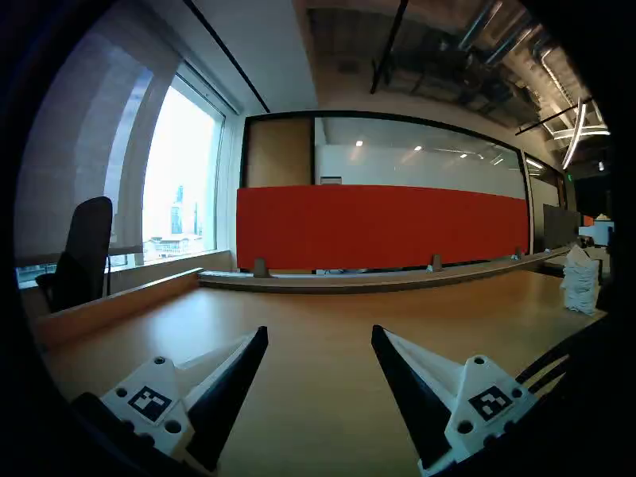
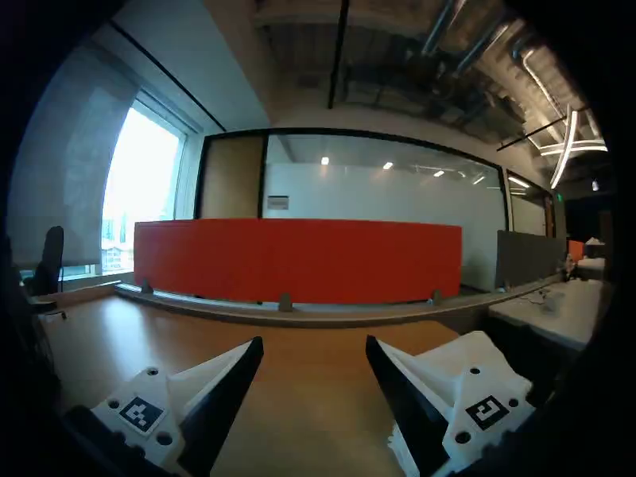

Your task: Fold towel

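**Both grippers wide, towels way off to the side**

My left gripper (image 1: 319, 330) and right gripper (image 2: 314, 340) are spread wide over the wooden desk (image 1: 318, 413), gripping nothing. Far right of the left one there's a white towel stack (image 1: 580, 282), piled upright. I can't tell the towels' long axis.

Divider (image 1: 381, 226) runs along the desk's (image 1: 318, 342) far edge, glass wall (image 1: 413, 155) behind. Chair (image 1: 79, 254) and window (image 1: 179, 183) left. Stack (image 1: 580, 282) on desk, right.
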The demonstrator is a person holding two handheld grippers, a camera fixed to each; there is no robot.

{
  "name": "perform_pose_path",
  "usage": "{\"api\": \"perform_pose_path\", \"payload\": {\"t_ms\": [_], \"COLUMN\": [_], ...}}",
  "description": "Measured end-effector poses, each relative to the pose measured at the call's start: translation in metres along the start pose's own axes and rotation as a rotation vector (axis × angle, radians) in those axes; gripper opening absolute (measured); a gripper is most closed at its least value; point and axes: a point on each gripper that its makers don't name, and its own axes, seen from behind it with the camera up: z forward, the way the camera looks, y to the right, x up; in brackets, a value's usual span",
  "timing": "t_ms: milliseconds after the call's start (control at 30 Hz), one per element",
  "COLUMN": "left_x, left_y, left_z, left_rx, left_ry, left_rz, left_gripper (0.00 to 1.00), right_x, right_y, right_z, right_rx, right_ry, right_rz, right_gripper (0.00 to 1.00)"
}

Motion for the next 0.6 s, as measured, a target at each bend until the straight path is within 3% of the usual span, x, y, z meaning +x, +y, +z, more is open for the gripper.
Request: {"api": "perform_pose_path", "payload": {"t_ms": [200,600], "left_x": [0.0,0.0], "left_y": [0.0,0.0], "left_z": [0.0,0.0], "left_rx": [0.0,0.0], "left_ry": [0.0,0.0], "left_rz": [0.0,0.0], "left_gripper": [0.97,0.97], "right_x": [-0.029,-0.055], "right_y": [0.001,0.007], "right_z": [0.001,0.003], "right_rx": [-0.001,-0.02], "right_ry": [-0.008,-0.004], "right_rz": [0.012,0.043], "right_gripper": [1.0,1.0]}}
